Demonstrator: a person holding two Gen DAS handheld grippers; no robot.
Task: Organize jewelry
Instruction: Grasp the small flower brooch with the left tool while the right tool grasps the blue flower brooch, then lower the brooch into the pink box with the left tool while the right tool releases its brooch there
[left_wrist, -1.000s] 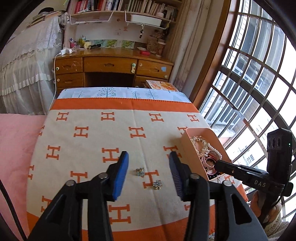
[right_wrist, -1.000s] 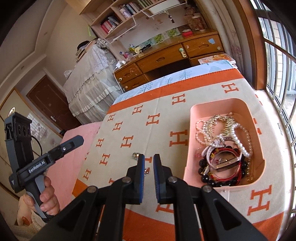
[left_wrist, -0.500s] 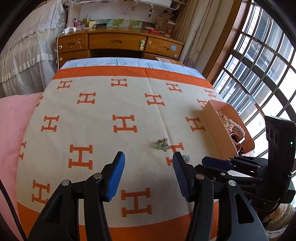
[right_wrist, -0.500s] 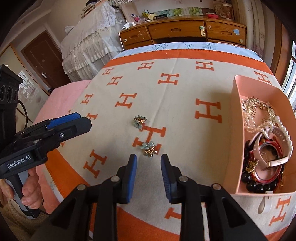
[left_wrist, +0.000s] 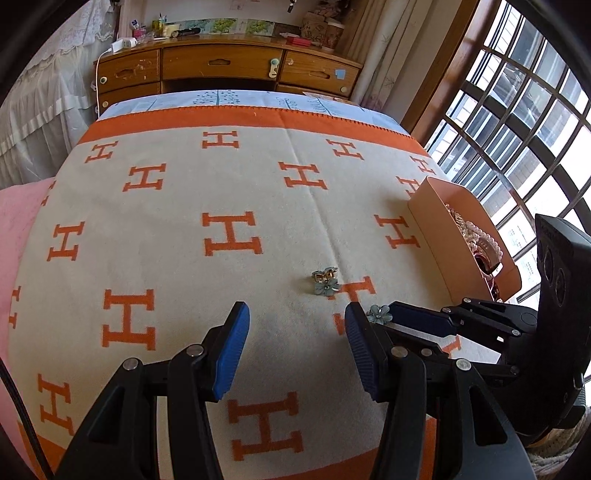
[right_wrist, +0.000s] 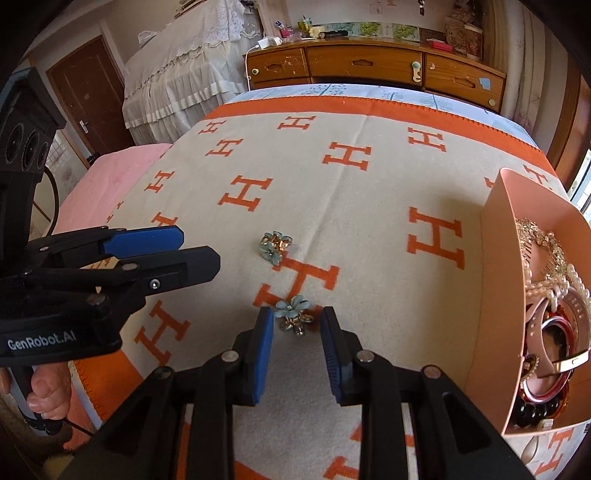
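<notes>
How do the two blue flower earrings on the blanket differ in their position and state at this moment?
The near flower earring lies between the open pads of the right hand-held gripper, untouched; the far flower earring lies free, with no gripper around it. The near one is closer to the blanket's orange border. Both rest on the blanket, outside the pink tray.

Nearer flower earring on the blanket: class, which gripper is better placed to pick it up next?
Right. The right gripper already straddles the nearer flower earring; the left gripper frames bare blanket.
</notes>
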